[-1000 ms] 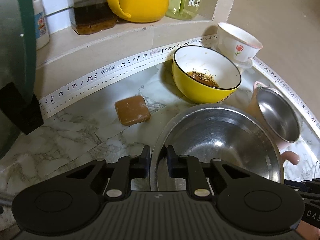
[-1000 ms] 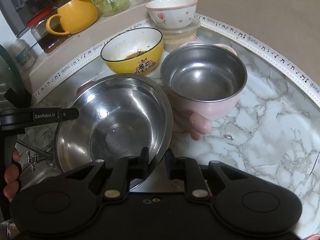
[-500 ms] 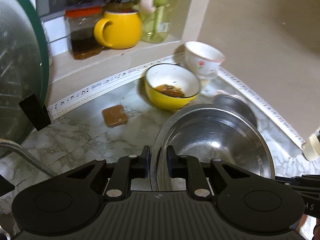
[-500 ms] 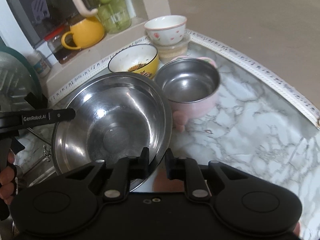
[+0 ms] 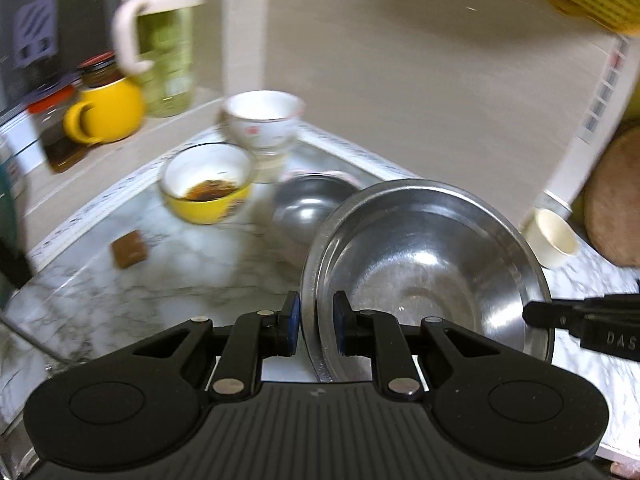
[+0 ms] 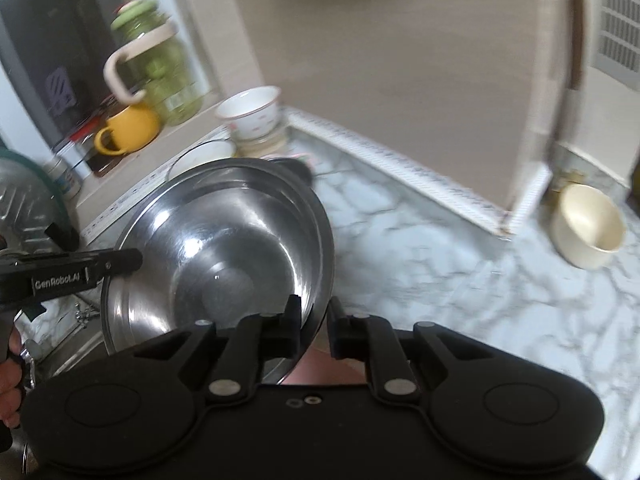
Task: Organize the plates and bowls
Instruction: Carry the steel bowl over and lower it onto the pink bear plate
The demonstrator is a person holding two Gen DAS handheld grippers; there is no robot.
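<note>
A large steel bowl (image 5: 424, 276) hangs in the air between both grippers. My left gripper (image 5: 316, 320) is shut on its near left rim. My right gripper (image 6: 312, 320) is shut on the opposite rim of the same bowl (image 6: 216, 252). Behind it on the marble counter stand a yellow bowl with food residue (image 5: 206, 188), a small steel-lined pink pot (image 5: 314, 200) and a white floral bowl (image 5: 262, 122) on a plastic tub. A cream bowl (image 6: 588, 226) lies tilted at the far right.
A brown sponge (image 5: 129, 249) lies on the counter (image 6: 440, 248). A ledge holds a yellow mug (image 5: 106, 114), a green jar (image 5: 164, 40) and dark jars. A glass lid (image 6: 20, 200) stands at left above the sink tap (image 6: 84, 312). A beige wall (image 6: 400, 60) backs the counter.
Both grippers have lifted the large steel bowl up off the counter and carried it back and to the right. The other bowls now look farther away; the cream bowl has come into view.
</note>
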